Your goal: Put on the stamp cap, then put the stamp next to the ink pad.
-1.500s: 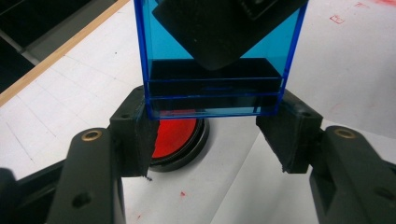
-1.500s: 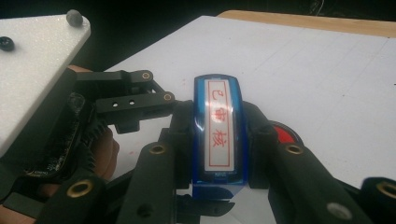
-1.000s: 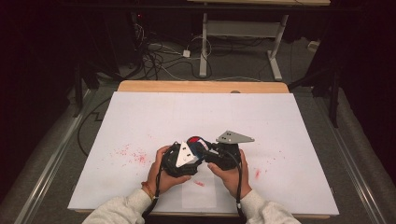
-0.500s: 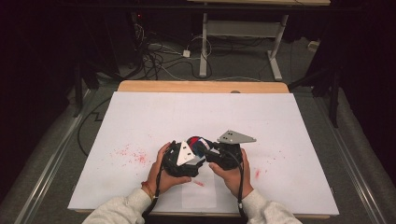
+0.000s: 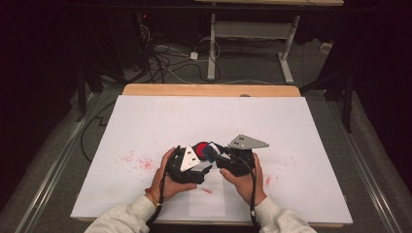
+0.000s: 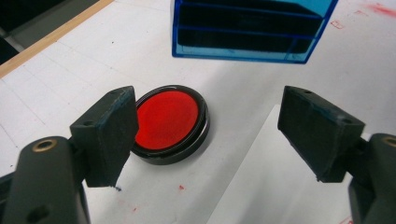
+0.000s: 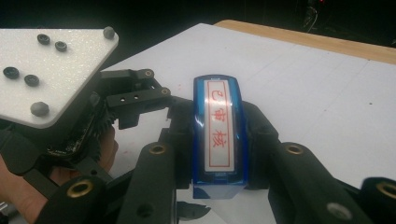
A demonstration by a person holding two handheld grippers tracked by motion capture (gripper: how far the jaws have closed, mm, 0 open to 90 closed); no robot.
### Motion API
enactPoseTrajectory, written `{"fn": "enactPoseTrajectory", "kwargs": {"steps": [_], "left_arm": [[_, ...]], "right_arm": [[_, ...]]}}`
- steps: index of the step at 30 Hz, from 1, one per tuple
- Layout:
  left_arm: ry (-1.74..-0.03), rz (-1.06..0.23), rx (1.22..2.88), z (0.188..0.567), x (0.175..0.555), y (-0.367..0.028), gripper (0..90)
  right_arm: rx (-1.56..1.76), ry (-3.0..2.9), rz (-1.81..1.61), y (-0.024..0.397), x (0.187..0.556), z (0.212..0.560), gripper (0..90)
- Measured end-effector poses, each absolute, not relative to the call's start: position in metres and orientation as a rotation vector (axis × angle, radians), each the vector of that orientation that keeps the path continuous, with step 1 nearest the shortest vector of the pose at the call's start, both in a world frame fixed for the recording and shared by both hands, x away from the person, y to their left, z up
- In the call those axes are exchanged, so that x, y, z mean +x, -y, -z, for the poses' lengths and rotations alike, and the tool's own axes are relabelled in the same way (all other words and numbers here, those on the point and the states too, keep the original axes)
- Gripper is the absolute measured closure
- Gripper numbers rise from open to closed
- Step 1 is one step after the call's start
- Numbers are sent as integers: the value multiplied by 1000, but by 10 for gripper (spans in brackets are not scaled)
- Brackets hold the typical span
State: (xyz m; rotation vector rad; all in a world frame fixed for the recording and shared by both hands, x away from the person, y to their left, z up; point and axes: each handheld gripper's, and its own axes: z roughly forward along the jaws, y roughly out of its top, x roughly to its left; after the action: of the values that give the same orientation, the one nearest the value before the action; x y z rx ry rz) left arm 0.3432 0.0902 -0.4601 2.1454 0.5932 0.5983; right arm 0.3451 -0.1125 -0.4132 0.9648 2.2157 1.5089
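Blue stamp (image 7: 218, 135) pinched tight between the two black jaws of the right gripper (image 7: 219, 154), label side up, red signs on white in a red frame. In the high view, stamp (image 5: 210, 150) up off the white sheet (image 5: 160, 116), near the middle of the table's front part, right beside the red ink pad (image 5: 199, 146). In the left gripper view, stamp (image 6: 252, 29) hanging just above and behind the round pad (image 6: 167, 122). Pad flat on the sheet, black rim, red inside, lid off. Left gripper (image 6: 208, 135) with jaws just opened wide, one jaw close beside the pad, nothing pressed between them. Both grippers close together, a hand on each. Red smudges (image 5: 136, 160) here and there on the sheet.
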Motion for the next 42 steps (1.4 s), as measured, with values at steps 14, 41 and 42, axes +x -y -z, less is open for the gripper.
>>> {"fn": "enactPoseTrajectory", "kwargs": {"steps": [14,41,42], "left_arm": [[-567,-579,2152,455,340,-108,174],[-630,-644,2141,450,314,-194,166],[-633,-642,2140,450,313,-196,165]], "right_arm": [[954,-2205,-1499,118,346,408,700],[925,-2151,-1374,145,356,395,700],[929,-2151,-1368,146,357,395,700]]}}
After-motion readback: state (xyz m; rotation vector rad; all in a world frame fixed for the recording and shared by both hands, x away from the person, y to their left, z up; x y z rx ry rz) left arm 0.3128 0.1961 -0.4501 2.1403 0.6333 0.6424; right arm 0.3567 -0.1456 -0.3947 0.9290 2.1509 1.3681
